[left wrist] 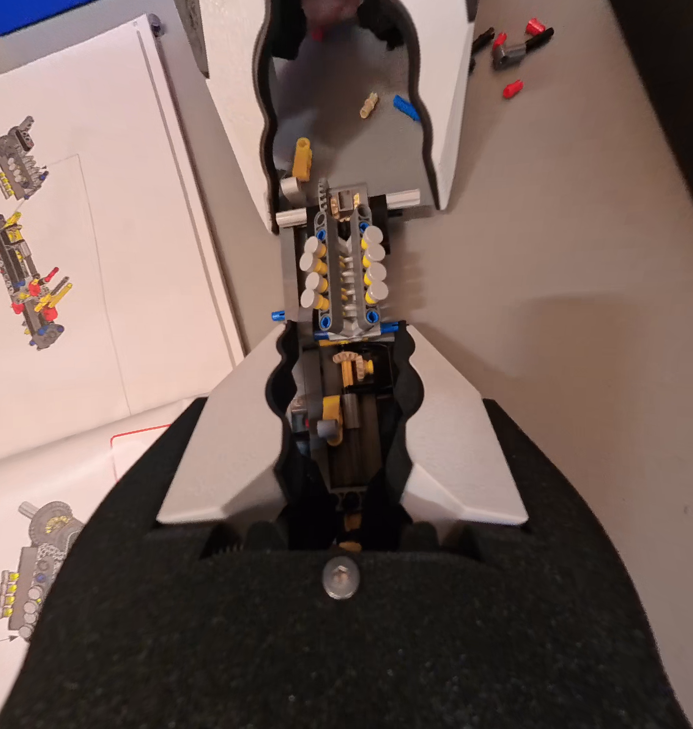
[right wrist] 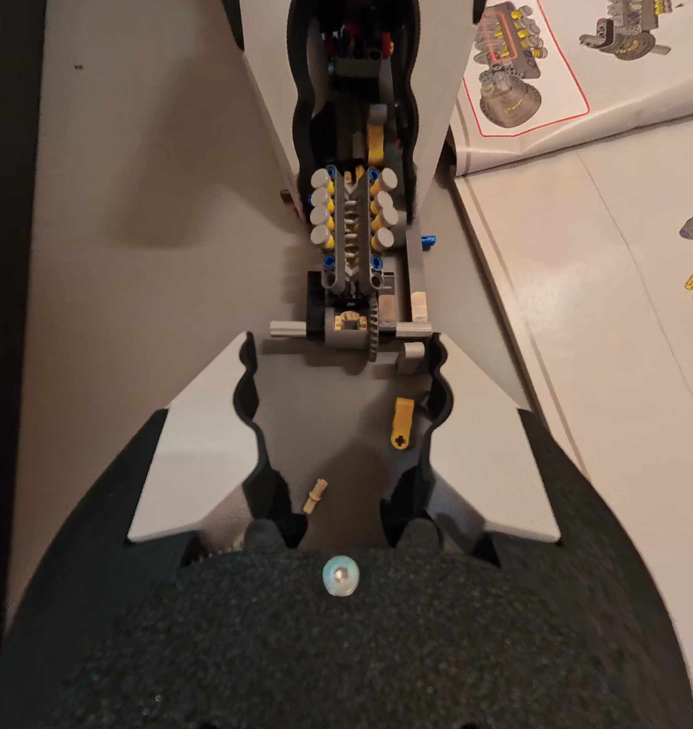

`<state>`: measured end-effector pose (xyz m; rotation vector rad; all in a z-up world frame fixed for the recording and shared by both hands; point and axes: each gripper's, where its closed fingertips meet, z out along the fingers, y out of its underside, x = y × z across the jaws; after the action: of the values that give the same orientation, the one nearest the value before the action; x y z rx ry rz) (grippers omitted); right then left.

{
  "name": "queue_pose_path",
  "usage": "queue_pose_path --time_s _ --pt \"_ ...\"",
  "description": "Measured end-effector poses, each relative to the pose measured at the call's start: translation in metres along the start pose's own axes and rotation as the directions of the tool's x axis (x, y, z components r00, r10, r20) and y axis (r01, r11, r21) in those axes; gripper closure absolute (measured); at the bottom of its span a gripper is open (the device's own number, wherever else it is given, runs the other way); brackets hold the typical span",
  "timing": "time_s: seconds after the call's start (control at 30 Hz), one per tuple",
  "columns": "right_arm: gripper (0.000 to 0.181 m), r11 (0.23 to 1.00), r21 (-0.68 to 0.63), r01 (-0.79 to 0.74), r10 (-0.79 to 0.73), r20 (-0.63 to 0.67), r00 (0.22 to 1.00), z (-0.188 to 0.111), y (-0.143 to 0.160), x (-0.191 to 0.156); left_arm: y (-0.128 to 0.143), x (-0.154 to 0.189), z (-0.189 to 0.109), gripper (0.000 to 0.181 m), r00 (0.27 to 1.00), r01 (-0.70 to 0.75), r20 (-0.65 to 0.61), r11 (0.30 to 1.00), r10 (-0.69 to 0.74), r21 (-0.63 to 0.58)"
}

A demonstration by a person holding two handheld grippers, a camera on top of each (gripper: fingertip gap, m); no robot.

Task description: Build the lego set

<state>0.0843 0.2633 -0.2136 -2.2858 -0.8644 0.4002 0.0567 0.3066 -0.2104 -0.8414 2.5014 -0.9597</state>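
Observation:
A long Lego chassis with a grey V-engine block (left wrist: 345, 272) (right wrist: 353, 221) lies on the beige table. It has a grey differential with axle stubs (left wrist: 343, 201) (right wrist: 349, 323) at one end. My left gripper (left wrist: 344, 327) is shut on the chassis part behind the engine; it also shows far off in the right wrist view (right wrist: 356, 165). My right gripper (right wrist: 341, 335) is open, with its fingertips either side of the differential's axle ends; it also shows in the left wrist view (left wrist: 356, 217). A yellow connector (right wrist: 402, 422) (left wrist: 301, 157) and a tan pin (right wrist: 315, 495) (left wrist: 368, 104) lie loose between its fingers.
The open instruction booklet (left wrist: 100, 236) (right wrist: 573, 276) lies beside the model. A blue pin (left wrist: 406, 106), a red pin (left wrist: 512, 88) and a grey elbow with black and red pins (left wrist: 510, 53) lie behind the right gripper. A blue box (left wrist: 21, 15) sits at the far corner. Spacing between my two grippers at the tips: around 6 centimetres.

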Motion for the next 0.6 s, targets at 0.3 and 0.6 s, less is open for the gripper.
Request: queue_pose_path --time_s 0.3,0.6 --pt "0.104 0.998 -0.047 -0.042 0.039 -0.059 0.997 0.0018 -0.0017 0.0071 0.0001 -0.0005 0.0008 0.133 0.999 -0.032 0.042 0.999 0.033 -0.019" --pt "0.104 0.999 -0.033 -0.042 0.041 -0.031 0.999 0.0006 -0.0015 0.0067 0.0006 -0.0009 -0.0001 0.126 0.999 0.049 0.011 0.998 -0.049 -0.028"
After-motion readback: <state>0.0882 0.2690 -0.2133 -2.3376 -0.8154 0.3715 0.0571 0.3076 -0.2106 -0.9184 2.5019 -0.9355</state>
